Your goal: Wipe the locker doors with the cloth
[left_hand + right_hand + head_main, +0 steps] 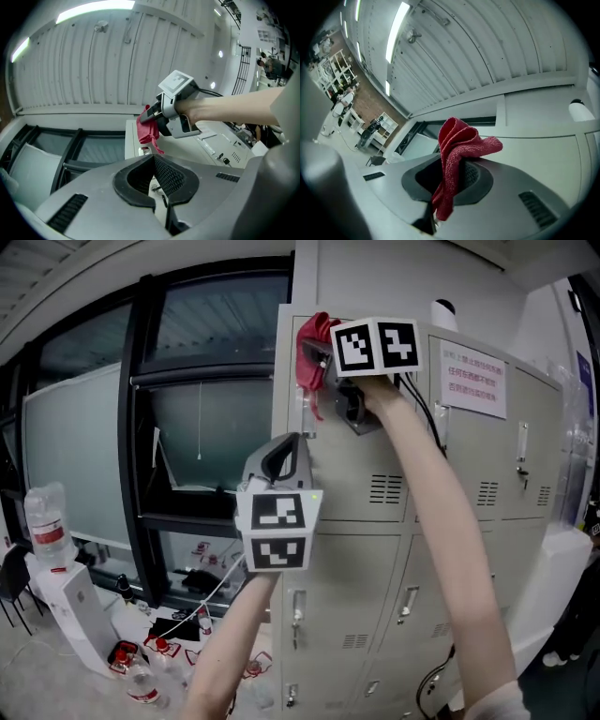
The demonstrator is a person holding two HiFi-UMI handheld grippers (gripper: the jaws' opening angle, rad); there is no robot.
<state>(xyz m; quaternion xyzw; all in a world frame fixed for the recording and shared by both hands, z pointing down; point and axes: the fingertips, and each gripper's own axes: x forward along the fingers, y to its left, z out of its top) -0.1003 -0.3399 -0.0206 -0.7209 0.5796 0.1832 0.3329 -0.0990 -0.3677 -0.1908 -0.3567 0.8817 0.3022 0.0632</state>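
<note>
Two hand-held grippers noted before a bank of pale grey metal lockers (pixel 375 474), each on a bare forearm. Right gripper (pixel 321 357): raised at arm's length to the top left corner of the upper left locker door, jaws pressed together on a crumpled red terry cloth (pixel 309 338). Confirmed in the right gripper view: cloth pinched between the dark pads, one fold standing up past the tips, a tail hanging below them. Cloth close against the door's upper corner; impossible to confirm actual contact. Black cable (pixel 422 404) trailing from the right gripper along the forearm. Left gripper (pixel 284 448): held lower, before the left edge of the same door, below the right gripper and apart from it. Jaw tips pressed together with nothing pinched, only a narrow slit nearer the base. White paper notice with red print (pixel 473 381) stuck on the next upper door to the right. White cylindrical object (pixel 443 310) on top of the lockers. Black-framed window (pixel 141 409) immediately left of the lockers. Clear plastic bottle with a red label (pixel 47 521) standing at lower left, well apart from both grippers.
</note>
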